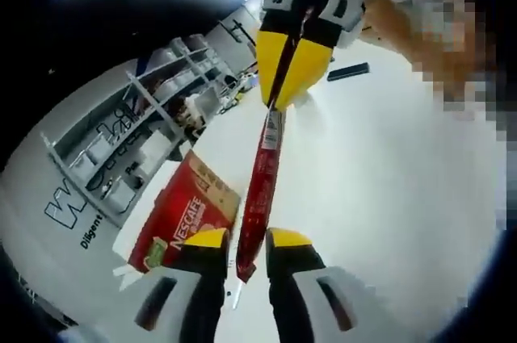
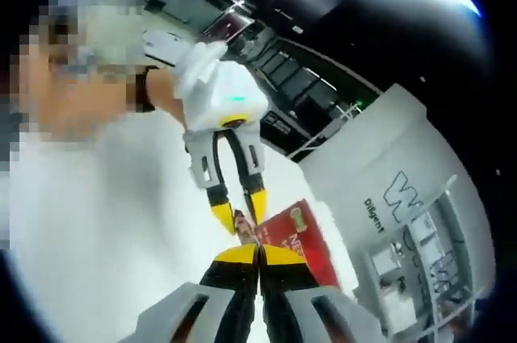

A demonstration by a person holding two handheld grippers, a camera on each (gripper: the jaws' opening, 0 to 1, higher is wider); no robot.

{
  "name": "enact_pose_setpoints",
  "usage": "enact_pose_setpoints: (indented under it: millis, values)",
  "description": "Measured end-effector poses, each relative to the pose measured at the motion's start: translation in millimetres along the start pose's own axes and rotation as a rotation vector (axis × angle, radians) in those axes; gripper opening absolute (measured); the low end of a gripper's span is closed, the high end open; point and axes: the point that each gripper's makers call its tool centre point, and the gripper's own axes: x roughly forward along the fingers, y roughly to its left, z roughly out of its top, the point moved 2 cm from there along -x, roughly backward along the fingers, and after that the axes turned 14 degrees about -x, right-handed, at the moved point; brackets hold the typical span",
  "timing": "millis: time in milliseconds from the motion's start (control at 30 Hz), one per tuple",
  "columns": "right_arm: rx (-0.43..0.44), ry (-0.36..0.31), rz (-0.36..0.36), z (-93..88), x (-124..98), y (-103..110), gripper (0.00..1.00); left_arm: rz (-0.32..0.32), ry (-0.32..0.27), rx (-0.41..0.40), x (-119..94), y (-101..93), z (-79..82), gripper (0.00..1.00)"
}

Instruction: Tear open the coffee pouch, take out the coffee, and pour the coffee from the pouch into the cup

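Red and slim, the coffee stick [image 1: 262, 190] hung stretched between the two tongs above the white table [image 1: 388, 198]. In the left gripper view, the left tongs [image 1: 248, 240] stood at the bottom with their yellow tips a little apart, the stick's lower end lying between them; whether the pads truly gripped it could not be told. At the top of that view the right tongs [image 1: 287, 77] were pressed together on the stick's upper end. A red Nescafe box [image 1: 186, 222] lay on the table just beside the left tongs, and a dark flat object [image 1: 348, 72] lay farther off. A white shelf unit [image 1: 137, 133] stood past the table edge.

In the right gripper view, the right tongs [image 2: 259, 253] showed yellow tips closed tight, with the stick [image 2: 245, 230] running up from them to the left tongs [image 2: 241, 218], held by a white-gloved hand [image 2: 214, 85]. The box [image 2: 303, 242] lay just behind.
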Motion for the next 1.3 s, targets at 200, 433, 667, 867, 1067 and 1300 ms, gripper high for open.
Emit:
enact_pose_setpoints:
  millis: [200, 433, 667, 867, 1067, 1300]
  values:
    - [-0.054, -0.013, 0.006, -0.1, -3.8, 0.1, 0.01, -0.015, -0.021, 0.003, 3.4, -2.1, 2.7, 0.22]
    - [-0.034, -0.028, -0.035, -1.4, -6.9, -9.5, 0.03, -0.009, 0.008, -0.066, 6.4, -3.4, 5.7, 0.14]
    - [0.028, -0.161, -0.103, -2.0, -12.7, -27.1, 0.29, -0.012, -0.024, -0.127, -3.6, 1.8, 8.4, 0.13]
    - [0.233, -0.412, -0.088, 4.6, -11.7, -34.0, 0.37, -0.041, -0.177, -0.211, -17.6, 3.9, 30.1, 0.13]
    - [0.345, -0.606, -0.029, 14.5, -8.8, -28.5, 0.32, -0.176, -0.323, -0.336, -28.3, -5.6, 51.0, 0.13]
    - [0.503, -0.785, 0.026, 24.1, -11.6, -30.1, 0.28, -0.377, -0.407, -0.563, -41.4, -17.9, 64.4, 0.13]
